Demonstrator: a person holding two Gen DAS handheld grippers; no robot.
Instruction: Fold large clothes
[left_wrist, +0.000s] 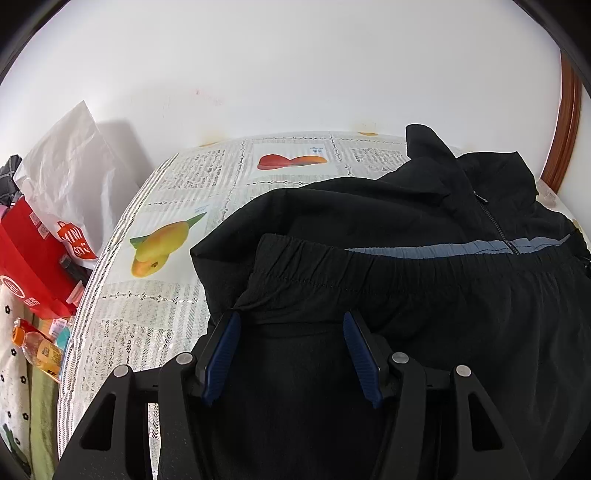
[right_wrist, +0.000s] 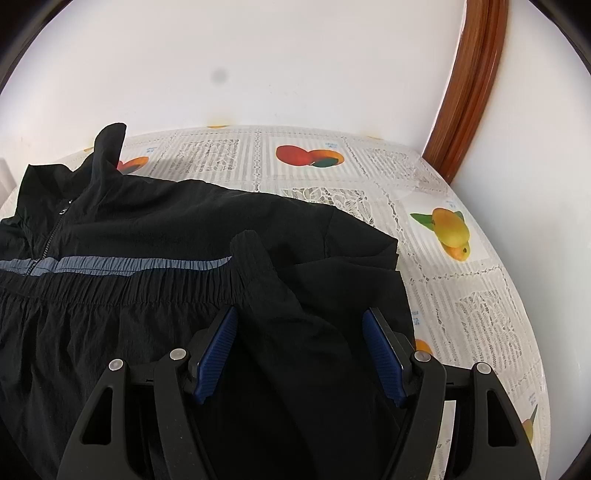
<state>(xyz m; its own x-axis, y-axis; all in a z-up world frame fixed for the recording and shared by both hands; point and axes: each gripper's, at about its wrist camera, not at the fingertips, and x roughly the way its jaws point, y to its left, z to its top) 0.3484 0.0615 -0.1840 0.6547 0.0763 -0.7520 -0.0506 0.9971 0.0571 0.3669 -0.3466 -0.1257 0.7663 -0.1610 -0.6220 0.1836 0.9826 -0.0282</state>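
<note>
1. The left gripper (left_wrist: 291, 325) has its jaws parted, with nothing pinched; the black jacket's (left_wrist: 369, 214) folded-up elastic hem (left_wrist: 314, 273) lies just ahead of its fingertips.
2. The right gripper (right_wrist: 300, 321) stands wider, loosely straddling a bunched fold of the jacket (right_wrist: 166, 221).
3. Beyond both grippers, the fruit-print tablecloth (right_wrist: 461, 295) shows.

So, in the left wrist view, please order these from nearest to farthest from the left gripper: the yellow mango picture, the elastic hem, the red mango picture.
1. Elastic hem, just ahead of the left gripper.
2. Yellow mango picture, left, mid-table.
3. Red mango picture, by the far wall.
</note>
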